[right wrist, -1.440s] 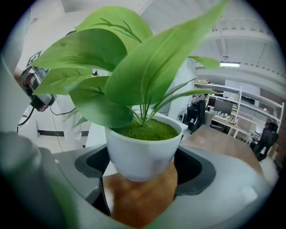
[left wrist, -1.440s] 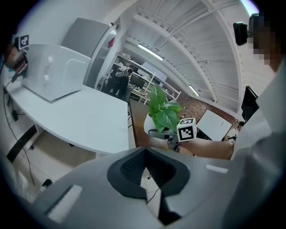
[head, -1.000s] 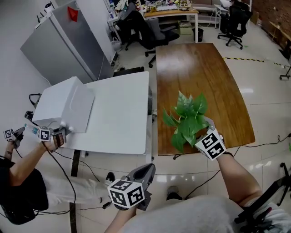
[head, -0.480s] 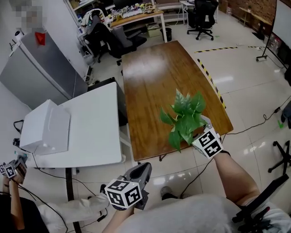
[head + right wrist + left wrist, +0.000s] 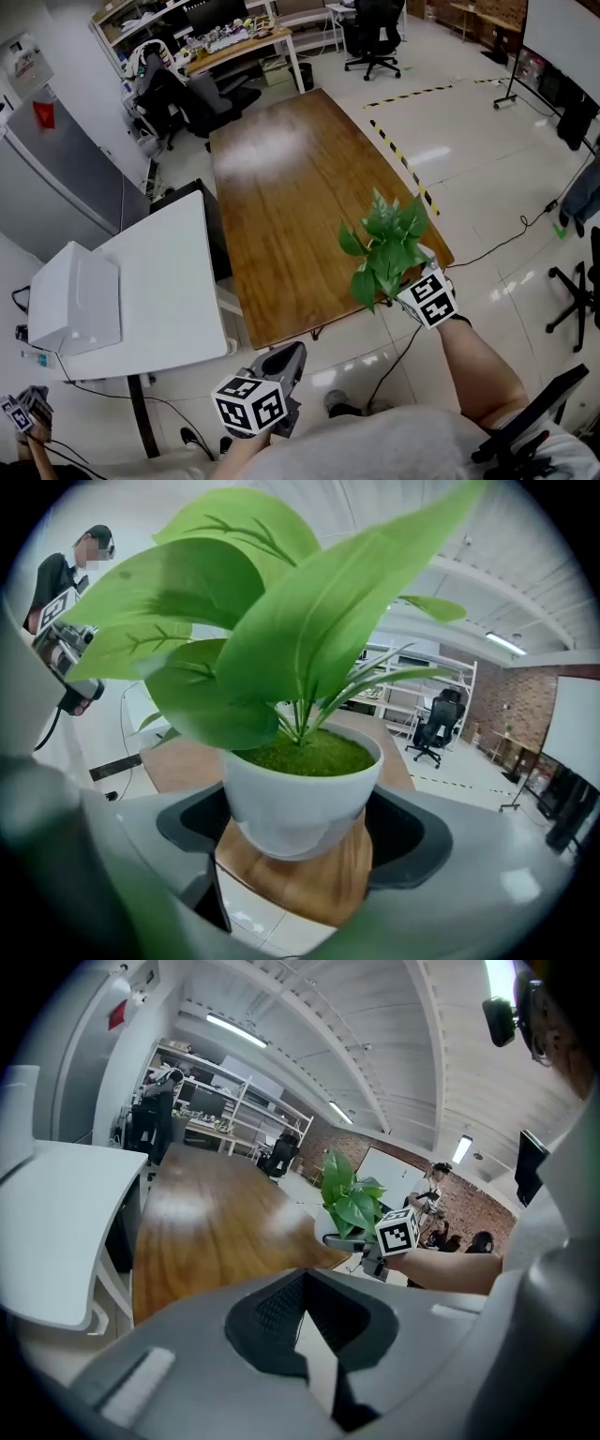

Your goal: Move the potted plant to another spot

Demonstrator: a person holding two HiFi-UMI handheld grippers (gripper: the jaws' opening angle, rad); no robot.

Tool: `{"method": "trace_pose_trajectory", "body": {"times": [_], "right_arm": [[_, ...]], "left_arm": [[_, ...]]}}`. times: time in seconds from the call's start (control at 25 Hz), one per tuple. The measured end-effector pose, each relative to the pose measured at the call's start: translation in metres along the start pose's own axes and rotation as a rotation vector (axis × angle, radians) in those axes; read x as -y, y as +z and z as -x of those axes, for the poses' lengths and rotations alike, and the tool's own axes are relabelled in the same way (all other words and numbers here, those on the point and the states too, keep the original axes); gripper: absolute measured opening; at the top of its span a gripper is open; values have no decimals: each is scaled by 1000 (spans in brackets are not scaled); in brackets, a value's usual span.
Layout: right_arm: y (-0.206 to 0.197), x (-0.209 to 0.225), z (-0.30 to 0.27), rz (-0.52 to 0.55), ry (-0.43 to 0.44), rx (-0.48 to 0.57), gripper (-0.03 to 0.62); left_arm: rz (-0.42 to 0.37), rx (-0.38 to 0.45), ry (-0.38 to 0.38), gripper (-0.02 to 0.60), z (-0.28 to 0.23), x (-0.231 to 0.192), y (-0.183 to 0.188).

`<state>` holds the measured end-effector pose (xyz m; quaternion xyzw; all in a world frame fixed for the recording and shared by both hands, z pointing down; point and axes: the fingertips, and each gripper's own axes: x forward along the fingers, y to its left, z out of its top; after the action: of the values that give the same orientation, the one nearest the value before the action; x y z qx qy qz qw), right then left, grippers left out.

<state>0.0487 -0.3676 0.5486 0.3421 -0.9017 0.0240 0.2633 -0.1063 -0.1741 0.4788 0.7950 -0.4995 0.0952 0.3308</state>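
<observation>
The potted plant (image 5: pixel 384 246), broad green leaves in a white pot (image 5: pixel 300 794), hangs above the near right corner of the brown wooden table (image 5: pixel 281 197). My right gripper (image 5: pixel 405 279) is shut on the pot, a grey jaw on each side of it (image 5: pixel 298 829). In the left gripper view the plant (image 5: pixel 352 1199) and the right gripper (image 5: pixel 352 1239) show at mid right. My left gripper (image 5: pixel 289 354) is low in front of me, off the table's near edge, with its jaws together (image 5: pixel 305 1274) and nothing held.
A white table (image 5: pixel 159 281) with a white box (image 5: pixel 70 300) stands left of the wooden one. Another person (image 5: pixel 70 564) holds a gripper (image 5: pixel 23 412) at the far left. Grey cabinet (image 5: pixel 66 178), desks and office chairs (image 5: pixel 370 33) stand behind.
The right gripper has carried the plant along the table's near edge to its right corner. The head view has swung, showing more floor on the right. The left gripper stays low.
</observation>
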Motion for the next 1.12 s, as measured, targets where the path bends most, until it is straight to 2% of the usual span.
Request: {"method": "trace_pose_trajectory", "body": {"times": [0.12,0.48,0.88,1.12], "right_arm": [[-15,11,-5,-57,-27,-11,451],[-71,40,-12,-107,-96,-84,451],[-84,61,-27,-171,-137,-93,451],[-84,64,-31,-173,-155,-69,453]], "left_arm": [[-5,-22,-3,-5,-5,-4,-1],[-87,-55,16,-5,-22,-8,-4],[-130,-96,10,-5,-34,-14,-3],[-127,-113,15,-5,-38,-20,-5]]}}
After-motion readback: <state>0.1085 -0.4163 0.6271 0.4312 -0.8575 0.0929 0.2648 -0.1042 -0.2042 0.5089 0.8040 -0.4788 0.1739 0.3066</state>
